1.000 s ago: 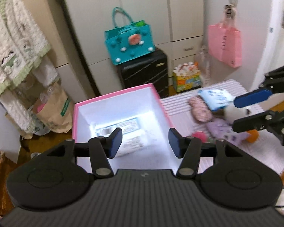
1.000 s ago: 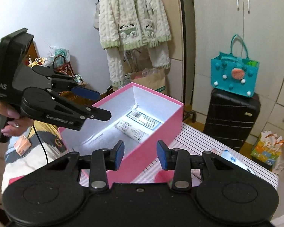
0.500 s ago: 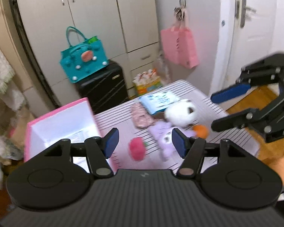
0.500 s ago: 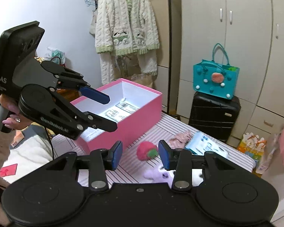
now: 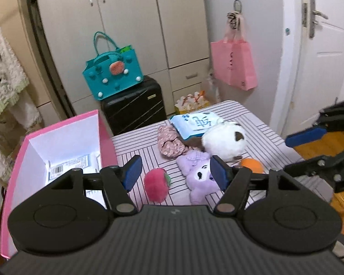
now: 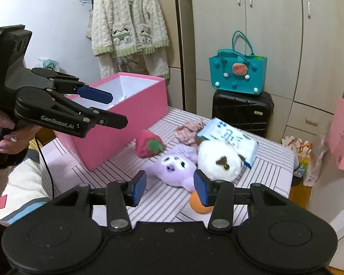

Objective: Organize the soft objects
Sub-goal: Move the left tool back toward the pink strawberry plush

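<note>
A pink box [image 5: 64, 135] with a white inside stands at the table's left; it also shows in the right wrist view [image 6: 126, 119]. Soft things lie to its right: a red strawberry plush [image 5: 157, 186] [image 6: 149, 146], a purple plush [image 5: 199, 176] [image 6: 174, 167], a white round plush [image 5: 224, 141] [image 6: 220, 160], an orange ball [image 5: 252, 165] [image 6: 200, 205], a floral cloth [image 5: 169, 142] [image 6: 189, 130] and a blue tissue pack [image 5: 196, 123] [image 6: 229, 139]. My left gripper [image 5: 174, 171] [image 6: 112, 107] is open and empty above the strawberry and purple plush. My right gripper [image 6: 169, 186] [image 5: 305, 151] is open and empty over the table's right edge.
The striped table [image 5: 273, 142] ends at the right near a white door [image 5: 323, 52]. Behind it stand a black suitcase [image 5: 135, 107] with a teal bag [image 5: 112, 78], a pink bag [image 5: 234, 64] on the wall and cupboards. A cardigan [image 6: 128, 18] hangs at the left.
Both grippers have swung from over the pink box to the right, over the soft toys. Both stay open and empty.
</note>
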Tool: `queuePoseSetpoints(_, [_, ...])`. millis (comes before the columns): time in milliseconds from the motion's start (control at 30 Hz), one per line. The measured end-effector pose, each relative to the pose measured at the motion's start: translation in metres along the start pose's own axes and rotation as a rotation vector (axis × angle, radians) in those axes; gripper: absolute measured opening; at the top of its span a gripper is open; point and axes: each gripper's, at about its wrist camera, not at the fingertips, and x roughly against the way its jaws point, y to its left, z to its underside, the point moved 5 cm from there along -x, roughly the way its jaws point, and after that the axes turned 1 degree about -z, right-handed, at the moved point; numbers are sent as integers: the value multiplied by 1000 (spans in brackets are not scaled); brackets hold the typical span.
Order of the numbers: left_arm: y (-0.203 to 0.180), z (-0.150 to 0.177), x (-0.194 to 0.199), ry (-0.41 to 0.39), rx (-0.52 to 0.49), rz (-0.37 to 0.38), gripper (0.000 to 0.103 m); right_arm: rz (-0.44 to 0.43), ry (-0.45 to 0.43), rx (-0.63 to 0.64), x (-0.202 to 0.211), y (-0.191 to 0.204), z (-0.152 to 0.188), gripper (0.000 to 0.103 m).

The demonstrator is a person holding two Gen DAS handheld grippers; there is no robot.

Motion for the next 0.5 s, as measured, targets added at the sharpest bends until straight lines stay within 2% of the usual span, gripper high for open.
queuePoseSetpoints(167, [4, 12, -31, 61, 82, 45, 65, 17, 2, -34, -17, -15, 21, 53])
queuePoseSetpoints(233, [4, 16, -44, 84, 91, 41, 65, 22, 1, -42, -22, -20, 28, 53])
queuePoseSetpoints(367, [1, 24, -63, 98, 82, -27, 65, 36, 4, -34, -34, -26, 41, 55])
queuePoseSetpoints(500, [-1, 27, -79, 113, 27, -151, 64, 38, 14, -24, -45, -28, 49, 59])
